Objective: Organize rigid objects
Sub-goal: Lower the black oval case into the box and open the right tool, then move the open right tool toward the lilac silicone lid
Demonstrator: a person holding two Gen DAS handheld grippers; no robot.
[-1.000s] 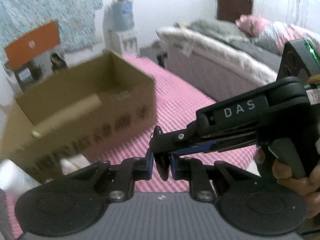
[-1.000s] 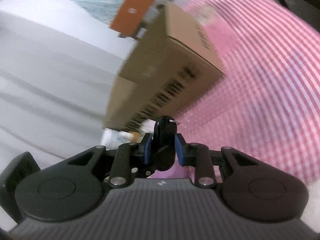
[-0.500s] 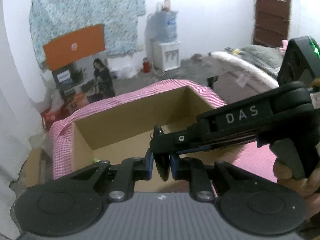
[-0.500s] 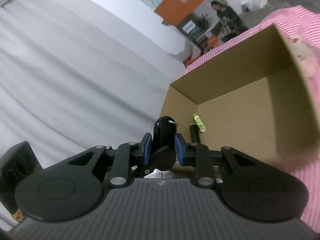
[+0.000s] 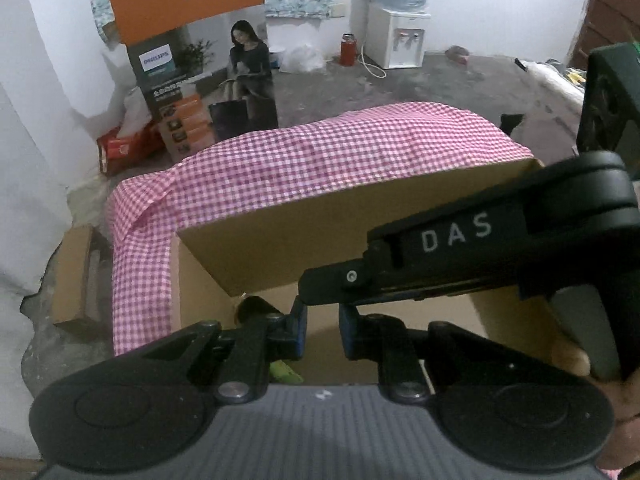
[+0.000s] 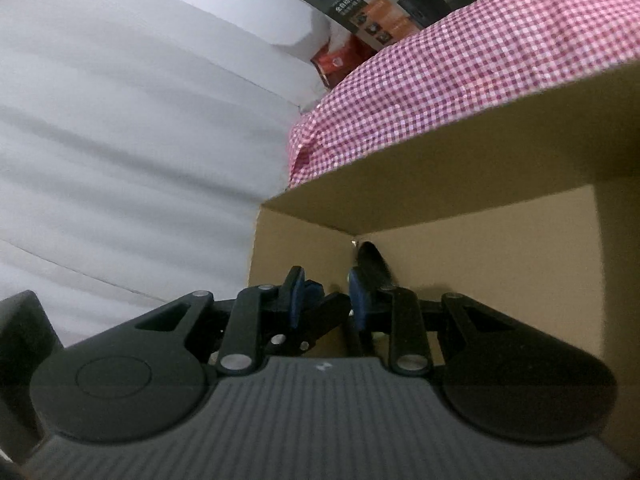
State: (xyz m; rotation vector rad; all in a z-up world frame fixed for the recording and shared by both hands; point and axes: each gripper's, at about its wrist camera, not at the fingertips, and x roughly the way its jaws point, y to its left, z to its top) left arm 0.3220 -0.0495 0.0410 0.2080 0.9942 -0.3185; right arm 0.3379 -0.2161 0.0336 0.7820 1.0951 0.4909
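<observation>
Both grippers hovered over the cardboard box [image 5: 304, 236] to drop things inside. The left gripper [image 5: 322, 330] and right gripper [image 6: 324, 300] were spread, pinching nothing. The small black object [image 6: 370, 266] lay inside, at twelve o'clock.

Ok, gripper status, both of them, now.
Left gripper: open, holding nothing.
Right gripper: open, empty; a black object sits in the cardboard box just beyond it.
</observation>
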